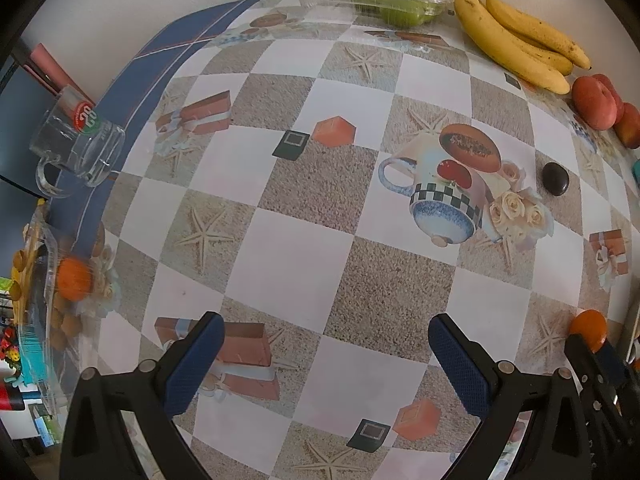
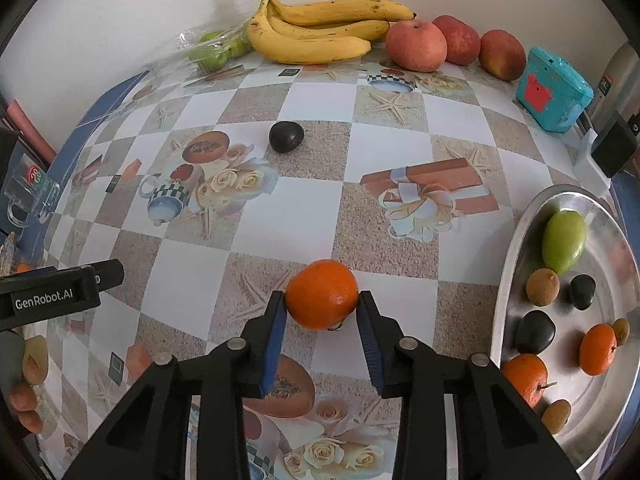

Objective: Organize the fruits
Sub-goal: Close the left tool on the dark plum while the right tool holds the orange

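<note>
My right gripper (image 2: 322, 300) is shut on an orange tangerine (image 2: 322, 294) low over the patterned tablecloth, both blue pads pressing its sides. The same tangerine (image 1: 588, 329) peeks out at the right edge of the left wrist view. My left gripper (image 1: 326, 344) hangs open above bare cloth, holding nothing. A dark plum (image 2: 286, 137) lies alone mid-table, also the plum (image 1: 555, 178) in the left view. A silver tray (image 2: 516, 248) at the right holds a green fruit (image 2: 563, 240), two tangerines, dark plums and small brown fruits.
Bananas (image 2: 316, 30), red apples (image 2: 416, 44) and bagged green fruit (image 2: 212, 54) line the wall. A teal box (image 2: 552, 88) stands at the back right. A glass mug (image 1: 78, 144) and a plastic container with a tangerine (image 1: 72, 278) sit at the left edge.
</note>
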`<state>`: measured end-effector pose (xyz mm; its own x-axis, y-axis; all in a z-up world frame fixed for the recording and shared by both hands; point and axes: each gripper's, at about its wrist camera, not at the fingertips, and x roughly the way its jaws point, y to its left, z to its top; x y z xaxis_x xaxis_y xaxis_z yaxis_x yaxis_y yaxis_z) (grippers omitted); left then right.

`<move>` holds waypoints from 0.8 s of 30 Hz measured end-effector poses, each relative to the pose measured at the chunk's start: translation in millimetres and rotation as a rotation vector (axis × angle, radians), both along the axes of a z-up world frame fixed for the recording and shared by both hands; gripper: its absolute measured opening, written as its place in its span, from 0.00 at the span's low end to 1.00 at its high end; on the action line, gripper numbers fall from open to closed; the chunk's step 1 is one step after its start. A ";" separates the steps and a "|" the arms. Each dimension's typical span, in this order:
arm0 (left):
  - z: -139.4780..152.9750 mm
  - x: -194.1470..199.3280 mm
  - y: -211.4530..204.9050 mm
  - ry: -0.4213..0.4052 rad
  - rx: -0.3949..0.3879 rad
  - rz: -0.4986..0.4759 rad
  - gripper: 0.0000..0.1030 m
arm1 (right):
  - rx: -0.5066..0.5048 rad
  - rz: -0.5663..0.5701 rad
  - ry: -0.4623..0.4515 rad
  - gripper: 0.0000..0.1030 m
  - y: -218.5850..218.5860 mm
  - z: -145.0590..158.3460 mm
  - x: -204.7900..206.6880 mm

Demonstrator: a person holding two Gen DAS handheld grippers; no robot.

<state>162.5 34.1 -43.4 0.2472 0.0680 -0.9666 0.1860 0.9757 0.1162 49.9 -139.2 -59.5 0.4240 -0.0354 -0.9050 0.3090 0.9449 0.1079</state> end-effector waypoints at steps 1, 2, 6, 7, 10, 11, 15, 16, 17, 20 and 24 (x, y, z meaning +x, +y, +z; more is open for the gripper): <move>0.1 0.1 -0.1 -0.001 -0.002 0.002 1.00 | 0.003 -0.002 0.000 0.36 -0.5 0.4 -0.4; 1.1 0.3 0.3 -0.001 -0.007 0.004 1.00 | 0.005 -0.003 -0.002 0.36 -1.0 1.2 -0.8; 7.6 -0.9 0.8 -0.003 -0.044 0.011 1.00 | 0.006 -0.010 -0.015 0.36 -2.9 7.1 -1.9; 10.4 -1.2 0.7 -0.007 -0.057 0.010 1.00 | 0.003 -0.012 -0.016 0.36 -3.7 8.7 -2.3; 17.4 -2.0 -0.7 -0.021 -0.080 0.006 0.99 | -0.016 -0.020 -0.011 0.36 -6.9 12.0 -4.6; 19.6 -2.4 -1.2 -0.026 -0.086 0.003 0.99 | -0.016 -0.025 -0.011 0.36 -8.7 13.0 -5.8; 28.4 -4.0 -5.4 -0.049 -0.113 -0.007 0.96 | -0.011 -0.052 -0.018 0.36 -16.7 18.0 -10.2; 30.8 -4.9 -8.9 -0.055 -0.120 -0.008 0.93 | -0.014 -0.054 -0.021 0.36 -17.8 19.4 -10.7; 33.3 -5.3 -10.4 -0.061 -0.130 -0.008 0.91 | -0.016 -0.056 -0.024 0.36 -19.1 20.9 -11.2; 34.0 -9.4 -17.5 -0.074 -0.149 -0.016 0.90 | -0.016 -0.063 -0.037 0.36 -23.5 25.9 -13.2; 29.6 -9.9 -32.4 -0.089 -0.157 -0.037 0.90 | -0.017 -0.070 -0.052 0.36 -28.5 31.0 -15.3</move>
